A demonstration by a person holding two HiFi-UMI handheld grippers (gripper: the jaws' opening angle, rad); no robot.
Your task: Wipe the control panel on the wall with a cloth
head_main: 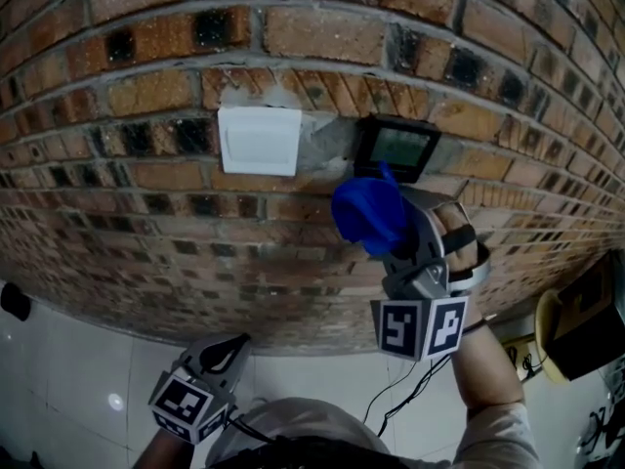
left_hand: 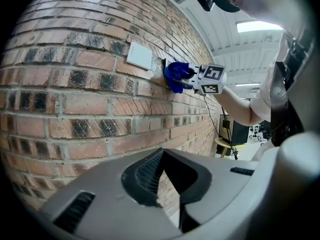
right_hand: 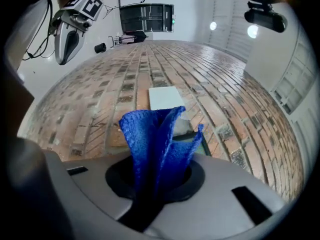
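One corner of control panel (head_main: 398,148) behind cloth (head_main: 369,213)

We saw a deep blue cloth (head_main: 369,213), a white plate (head_main: 259,141), a black-framed control panel (head_main: 395,148), and a reddish-brown brick wall (head_main: 146,47) mottled black.

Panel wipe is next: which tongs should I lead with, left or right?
Right. The right tongs are shut on the blue cloth, held up by the control panel on the brick wall. The left tongs hang low, away from the panel, shut and empty.
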